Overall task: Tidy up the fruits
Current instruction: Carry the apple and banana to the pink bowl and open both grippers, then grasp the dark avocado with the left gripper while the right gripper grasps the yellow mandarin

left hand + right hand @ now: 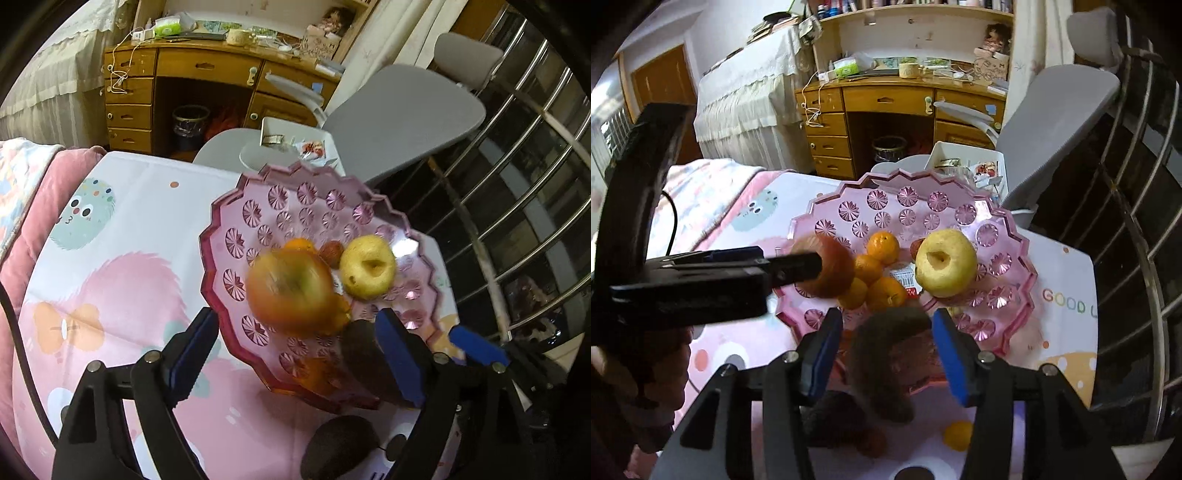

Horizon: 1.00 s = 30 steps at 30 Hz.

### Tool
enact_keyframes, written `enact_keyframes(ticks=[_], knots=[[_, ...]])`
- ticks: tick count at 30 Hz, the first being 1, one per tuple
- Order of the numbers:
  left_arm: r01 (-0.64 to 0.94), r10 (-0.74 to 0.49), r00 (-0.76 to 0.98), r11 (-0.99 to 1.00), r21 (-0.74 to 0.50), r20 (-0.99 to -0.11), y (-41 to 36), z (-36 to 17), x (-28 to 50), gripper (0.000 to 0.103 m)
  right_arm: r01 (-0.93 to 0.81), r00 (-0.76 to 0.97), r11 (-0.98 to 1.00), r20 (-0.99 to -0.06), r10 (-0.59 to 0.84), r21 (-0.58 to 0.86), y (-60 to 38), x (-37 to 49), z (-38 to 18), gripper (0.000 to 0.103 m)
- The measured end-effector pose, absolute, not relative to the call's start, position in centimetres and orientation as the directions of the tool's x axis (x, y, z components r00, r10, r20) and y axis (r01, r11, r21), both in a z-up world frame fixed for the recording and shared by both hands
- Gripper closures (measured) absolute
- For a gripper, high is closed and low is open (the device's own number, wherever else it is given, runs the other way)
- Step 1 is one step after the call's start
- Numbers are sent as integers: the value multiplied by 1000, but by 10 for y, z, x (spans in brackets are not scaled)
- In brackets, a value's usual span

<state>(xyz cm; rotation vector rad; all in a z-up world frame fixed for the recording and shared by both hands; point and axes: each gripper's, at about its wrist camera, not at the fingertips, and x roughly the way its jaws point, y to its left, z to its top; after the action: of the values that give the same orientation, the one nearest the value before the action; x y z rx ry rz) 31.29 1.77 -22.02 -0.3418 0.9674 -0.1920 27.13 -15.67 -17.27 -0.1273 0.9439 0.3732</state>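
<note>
1. The pink bowl [1008, 236] sits on a patterned cloth [122, 229]. It holds a yellow apple [945, 267], four oranges [884, 246] in a cluster to the apple's left, a small reddish fruit [331, 252] between oranges and apple, and a barcode label [905, 278] on its floor.
2. The left gripper [297, 334] has its jaws spread wide. A blurred red apple [291, 291] lies between and just beyond its fingers, over the bowl's near-left part; whether the pads touch it cannot be told. In the right wrist view the same apple [833, 271] shows at the tip of the left gripper [792, 271], which reaches in from the left and hides the bowl's left rim.
3. The right gripper [886, 350] has its jaws moderately wide, with a dark avocado [890, 363] between the blue pads [951, 354] at the bowl's near rim. Firm contact on both sides cannot be told. In the left wrist view this avocado [365, 354] blocks the bowl's near edge.
4. A second avocado [338, 446] lies on the cloth below the bowl. A small yellow fruit [956, 435] and a reddish fruit [871, 443] also lie on the cloth near the right gripper.
5. Behind the bowl stand a white tray [964, 155], a grey chair [1060, 125] and a wooden desk [886, 99]. A metal window grille [517, 177] runs along the right.
</note>
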Motion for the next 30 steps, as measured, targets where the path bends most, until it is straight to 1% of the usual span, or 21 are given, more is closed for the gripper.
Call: enact_keyframes(ticks=[8,14,20,24,30], knots=[[10,-308,569,930,-367,-763,21,-199,283,17,-280,490,951,-833,257,129,-181,246,-166,51],[24,-318,539,931,-364,-780,17,-196,257,17,-210,460,960,-848,264,185,-205,230,-165,51],[19,-336,474,928,-372,-814,10,-213,236,17,-130,411,963,-872,267,234,-225,219,-176,51],[16,-330,419,934,-357,-846,1,-230,227,17,-65,370,967,-894,253,246,-238,218,-189,51],[13,-327,366,938,-347,-871,-13,-247,221,17,5,303,963,-918,255,269,-248,221,-208,51]])
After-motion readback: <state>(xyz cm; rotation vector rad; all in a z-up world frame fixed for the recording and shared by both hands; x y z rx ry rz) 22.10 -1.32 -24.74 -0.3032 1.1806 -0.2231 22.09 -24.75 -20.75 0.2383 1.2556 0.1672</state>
